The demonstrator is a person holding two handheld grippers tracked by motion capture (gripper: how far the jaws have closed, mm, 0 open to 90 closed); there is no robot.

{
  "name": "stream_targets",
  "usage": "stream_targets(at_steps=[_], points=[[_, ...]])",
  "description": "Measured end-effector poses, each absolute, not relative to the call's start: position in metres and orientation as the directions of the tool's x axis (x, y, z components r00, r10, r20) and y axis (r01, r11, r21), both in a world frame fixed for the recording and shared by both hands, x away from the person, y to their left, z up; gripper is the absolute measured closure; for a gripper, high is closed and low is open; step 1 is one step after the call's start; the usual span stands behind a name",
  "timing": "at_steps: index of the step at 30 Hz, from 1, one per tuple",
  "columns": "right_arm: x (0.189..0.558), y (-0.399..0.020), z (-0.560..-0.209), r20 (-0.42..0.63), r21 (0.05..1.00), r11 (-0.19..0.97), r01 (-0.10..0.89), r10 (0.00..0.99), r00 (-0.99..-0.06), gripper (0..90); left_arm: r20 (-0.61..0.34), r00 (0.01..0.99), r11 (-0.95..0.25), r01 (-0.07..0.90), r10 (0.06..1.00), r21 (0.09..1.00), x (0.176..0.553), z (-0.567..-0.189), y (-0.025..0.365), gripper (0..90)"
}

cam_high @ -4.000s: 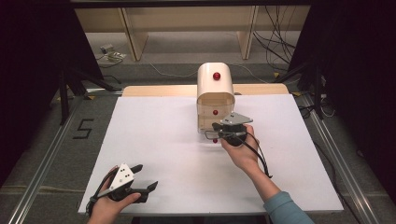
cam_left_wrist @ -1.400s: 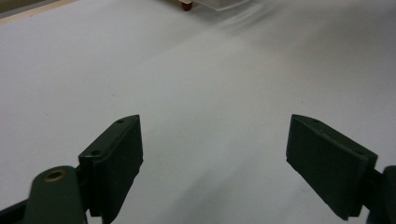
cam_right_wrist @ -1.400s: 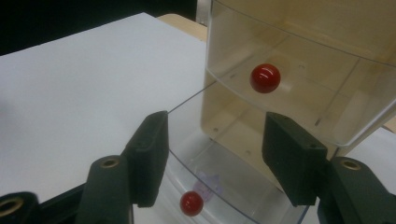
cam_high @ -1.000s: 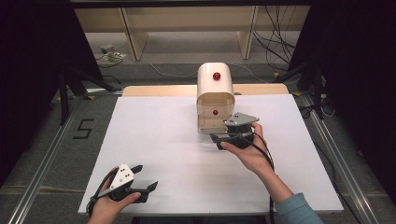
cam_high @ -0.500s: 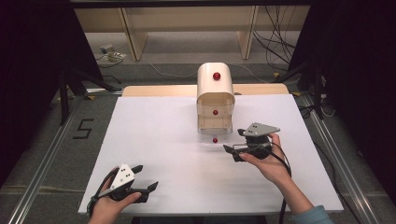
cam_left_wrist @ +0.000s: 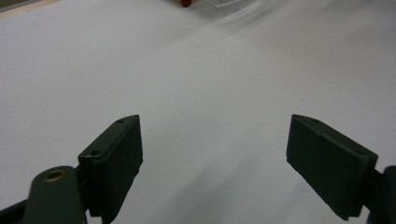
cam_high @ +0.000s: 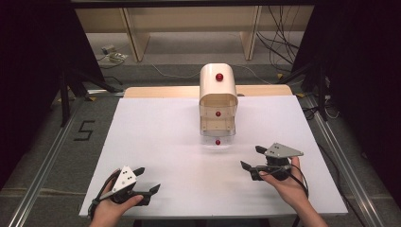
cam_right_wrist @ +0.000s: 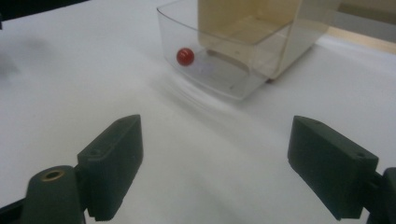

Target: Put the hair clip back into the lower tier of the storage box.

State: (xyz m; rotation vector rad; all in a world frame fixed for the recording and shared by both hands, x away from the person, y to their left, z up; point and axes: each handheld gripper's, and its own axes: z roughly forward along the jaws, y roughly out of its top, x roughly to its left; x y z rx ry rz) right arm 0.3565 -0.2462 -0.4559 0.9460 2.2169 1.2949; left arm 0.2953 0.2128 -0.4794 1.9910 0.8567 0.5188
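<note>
In the upper middle of the high view I see the cream drawer cabinet (cam_high: pixel 218 101) standing on the white table (cam_high: pixel 156 137), with 1 red knob on its rounded top and another on the closed middle drawer. Its bottom drawer (cam_high: pixel 218 138), clear plastic with a red knob (cam_high: pixel 217 142) on the front, sits pulled out toward me; in the right gripper view that clear drawer (cam_right_wrist: pixel 219 65) fills the upper centre, sticking out from under the cream body, and I see nothing inside it. Lower right of the high view, my right gripper (cam_high: pixel 253 160) is held in my right hand (cam_high: pixel 287 182), near the drawer front but apart from it, its 2 jaws spread wide and gripping nothing. Lower left, my left gripper (cam_high: pixel 146 179) rests in my left hand (cam_high: pixel 112 208) near the table's near edge, well apart from the cabinet; its own view shows both jaws wide apart over bare white surface, holding nothing.
</note>
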Motion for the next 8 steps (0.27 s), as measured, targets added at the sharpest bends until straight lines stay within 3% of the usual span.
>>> stream_targets(at_steps=[8], points=[[0.3456,-0.2472,-0.4602,-0.021,0.874,0.345,0.342,0.73,-0.683,18.7,0.03,0.678,-0.379,0.372,0.734,0.848,0.2956,-0.4797,0.2108,18.4]])
